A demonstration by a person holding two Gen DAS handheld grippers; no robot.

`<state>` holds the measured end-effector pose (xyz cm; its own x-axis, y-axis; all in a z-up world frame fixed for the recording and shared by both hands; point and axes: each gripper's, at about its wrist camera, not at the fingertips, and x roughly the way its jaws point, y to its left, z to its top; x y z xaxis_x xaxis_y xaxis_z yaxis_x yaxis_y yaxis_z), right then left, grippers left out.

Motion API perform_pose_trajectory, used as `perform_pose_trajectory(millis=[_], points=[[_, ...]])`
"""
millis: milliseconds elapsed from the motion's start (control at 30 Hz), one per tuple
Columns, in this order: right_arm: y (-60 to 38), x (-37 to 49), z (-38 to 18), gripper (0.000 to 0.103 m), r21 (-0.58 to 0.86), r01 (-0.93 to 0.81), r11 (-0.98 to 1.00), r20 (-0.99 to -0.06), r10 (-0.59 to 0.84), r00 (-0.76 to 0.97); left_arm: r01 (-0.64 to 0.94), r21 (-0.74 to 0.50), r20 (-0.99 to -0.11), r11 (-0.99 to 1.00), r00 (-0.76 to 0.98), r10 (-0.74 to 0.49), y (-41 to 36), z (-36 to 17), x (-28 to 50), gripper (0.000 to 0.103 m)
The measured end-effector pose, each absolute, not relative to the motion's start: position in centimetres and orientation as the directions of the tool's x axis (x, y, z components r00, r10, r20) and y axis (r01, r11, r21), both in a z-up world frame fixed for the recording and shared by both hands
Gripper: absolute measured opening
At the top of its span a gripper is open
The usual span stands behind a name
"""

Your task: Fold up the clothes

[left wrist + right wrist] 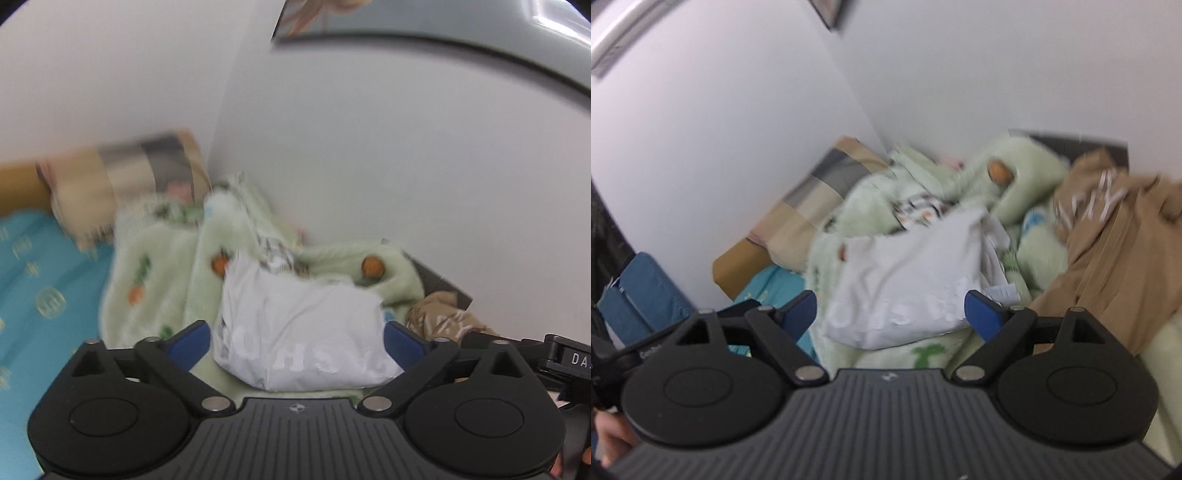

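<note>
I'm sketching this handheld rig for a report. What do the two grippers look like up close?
Both match: the left gripper and right gripper have black linkage arms with silver pivot pins, round black discs either side of a ribbed dark grey body bearing a small emblem, and blue pads on the jaws.

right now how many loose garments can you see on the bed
2: a folded white garment on the green blanket, and a crumpled tan garment to its right. More may be hidden in the blanket.

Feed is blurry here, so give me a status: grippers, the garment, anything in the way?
Left gripper open, right gripper open, nothing held. White garment folded, lying on green blanket. Tan garment beside it, not blocking.
</note>
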<state>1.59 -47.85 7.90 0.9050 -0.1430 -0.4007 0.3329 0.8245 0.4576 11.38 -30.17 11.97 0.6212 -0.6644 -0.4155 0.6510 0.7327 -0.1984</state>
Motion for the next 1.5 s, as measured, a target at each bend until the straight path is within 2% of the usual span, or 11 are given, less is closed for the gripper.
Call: perform_pose_trajectory(millis=[167, 400, 500, 733, 967, 1100, 1500], points=[[-43.7, -2.9, 12.0, 0.088, 0.386, 0.299, 0.873, -0.328, -0.173, 0.929, 0.648, -0.141, -0.349, 0.749, 0.675, -0.65, -26.5, 17.3, 4.2, 0.103], [-39.2, -8.1, 13.6, 0.088, 0.321, 0.281, 0.905, -0.27, -0.197, 0.942, 0.618, -0.155, -0.286, 0.77, 0.718, -0.634, -21.2, 19.2, -2.8, 0.103], [-37.7, -9.6, 13.0, 0.088, 0.309, 0.263, 0.914, -0.247, -0.19, 0.95, 0.607, -0.133, -0.276, 0.784, 0.737, -0.617, -19.6, 18.6, -5.2, 0.103], [-35.2, -10.8, 10.4, 0.088, 0.291, 0.261, 0.92, -0.21, -0.205, 0.956, 0.542, 0.016, -0.247, 0.84, 0.816, -0.522, -18.4, 16.5, -9.3, 0.103], [-33.5, -11.0, 7.9, 0.088, 0.294, 0.279, 0.914, -0.194, -0.228, 0.954, 0.544, -0.03, -0.205, 0.838, 0.818, -0.538, -16.5, 14.7, -10.0, 0.103], [-32.8, -10.7, 6.1, 0.088, 0.275, 0.306, 0.912, -0.188, -0.261, 0.947, 0.541, 0.006, -0.2, 0.841, 0.824, -0.53, -16.5, 13.2, -9.8, 0.103], [-32.6, -9.6, 2.7, 0.088, 0.217, 0.377, 0.9, -0.219, -0.332, 0.918, 0.543, -0.059, -0.258, 0.838, 0.803, -0.538, -16.4, 8.5, -8.2, 0.103]])
